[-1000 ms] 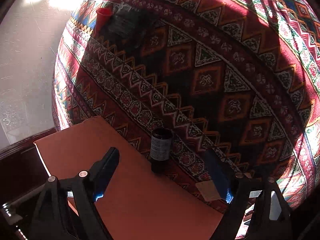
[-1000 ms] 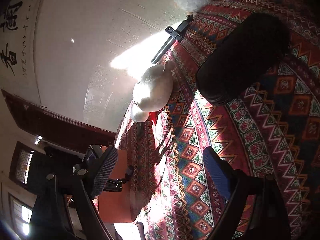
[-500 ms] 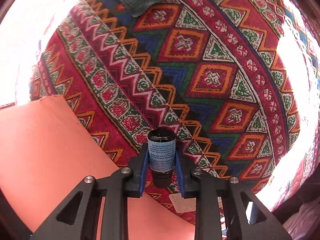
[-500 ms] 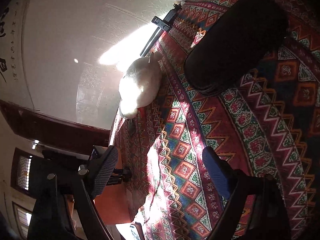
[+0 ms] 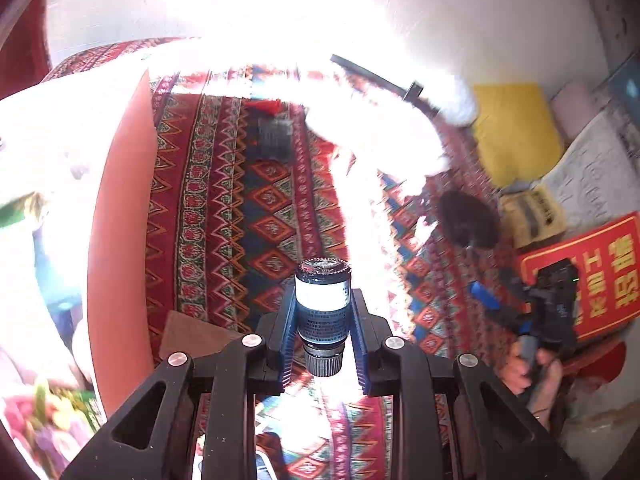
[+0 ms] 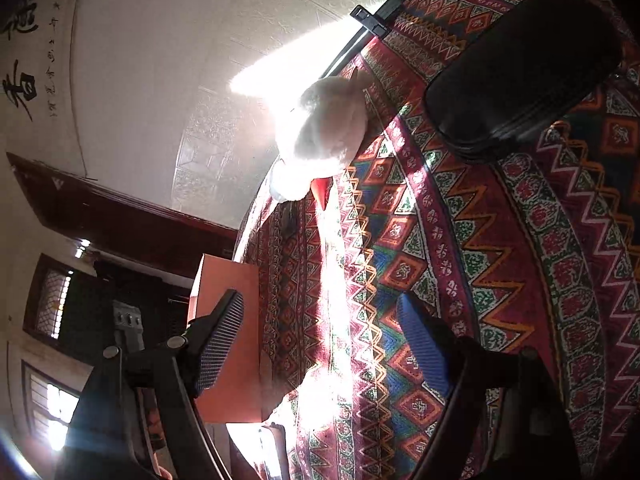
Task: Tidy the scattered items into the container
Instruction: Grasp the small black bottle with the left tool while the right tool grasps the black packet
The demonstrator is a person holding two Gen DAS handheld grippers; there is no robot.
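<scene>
Pinching dark bottle [image 5: 323, 312], left gripper [image 5: 323, 334] now lifted off cloth; right gripper [image 6: 320, 344] fingers spread, narrowing.

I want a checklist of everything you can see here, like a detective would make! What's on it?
Surface: patterned cloth in red, blue and green, streaked with strong sunlight.
Job's things: small dark bottle with a label, clamped in the left hand-held gripper; orange box at the cloth's edge; black case, white plush toy and dark packet lying on the cloth.
Clutter: black rod by the toy; yellow cushion and red sign off to the side.
Grippers: left shut on the bottle; right hand-held gripper open, nothing between its jaws, which have just been closing a little.
Cables: nothing seen.
Surroundings: pale embossed wall, dark wooden trim.
</scene>
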